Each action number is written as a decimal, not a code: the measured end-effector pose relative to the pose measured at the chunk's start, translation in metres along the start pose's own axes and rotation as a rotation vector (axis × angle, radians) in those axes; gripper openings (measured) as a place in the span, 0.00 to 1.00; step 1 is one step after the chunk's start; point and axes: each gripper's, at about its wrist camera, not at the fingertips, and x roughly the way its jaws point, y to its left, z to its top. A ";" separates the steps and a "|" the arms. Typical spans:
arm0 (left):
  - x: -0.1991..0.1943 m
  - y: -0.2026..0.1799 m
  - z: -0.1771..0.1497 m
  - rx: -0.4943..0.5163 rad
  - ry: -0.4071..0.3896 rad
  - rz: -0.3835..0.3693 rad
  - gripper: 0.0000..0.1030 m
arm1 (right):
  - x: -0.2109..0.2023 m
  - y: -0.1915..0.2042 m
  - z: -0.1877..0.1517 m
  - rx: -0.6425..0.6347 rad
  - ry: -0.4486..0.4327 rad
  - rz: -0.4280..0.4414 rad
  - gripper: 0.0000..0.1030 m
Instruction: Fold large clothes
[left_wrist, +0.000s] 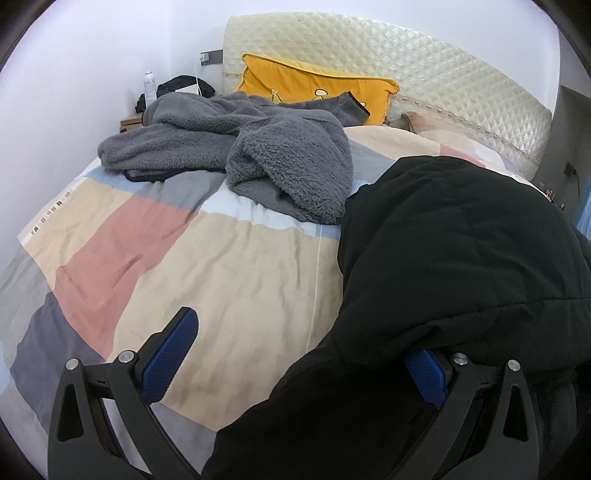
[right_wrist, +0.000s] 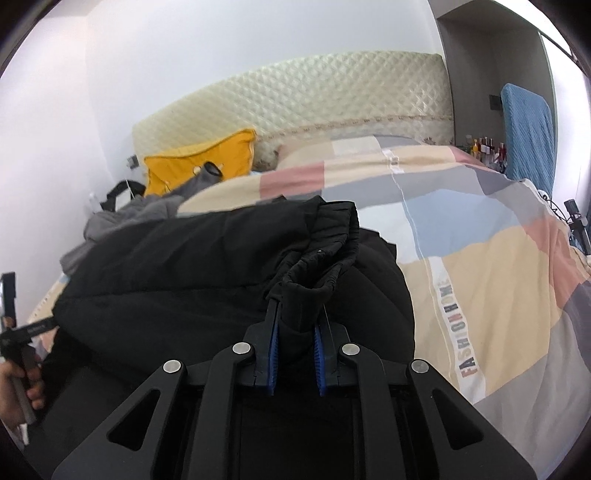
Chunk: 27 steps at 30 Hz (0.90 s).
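Note:
A black padded jacket (left_wrist: 461, 258) lies on the bed at the right of the left wrist view. My left gripper (left_wrist: 295, 354) is open, its right finger partly under the jacket's edge and its left finger over the bare duvet. In the right wrist view the jacket (right_wrist: 166, 280) fills the middle. My right gripper (right_wrist: 295, 325) is shut on the jacket's elastic sleeve cuff (right_wrist: 317, 254), which bunches up above the fingers.
A patchwork duvet (left_wrist: 221, 266) covers the bed. A grey fleece garment (left_wrist: 258, 147) lies crumpled near a yellow pillow (left_wrist: 314, 88) and the quilted headboard (left_wrist: 424, 74). A nightstand with a bottle (left_wrist: 149, 86) stands at the left. A blue towel (right_wrist: 528, 129) hangs at the right.

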 end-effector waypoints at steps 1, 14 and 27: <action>0.000 0.000 0.000 0.002 -0.001 0.001 1.00 | 0.001 0.000 -0.002 -0.003 0.003 -0.003 0.12; -0.010 -0.001 0.005 0.005 -0.053 0.033 1.00 | 0.012 0.001 -0.006 0.003 0.031 0.014 0.12; 0.011 0.003 0.000 -0.026 0.048 0.012 1.00 | 0.040 -0.007 -0.021 0.034 0.110 0.017 0.15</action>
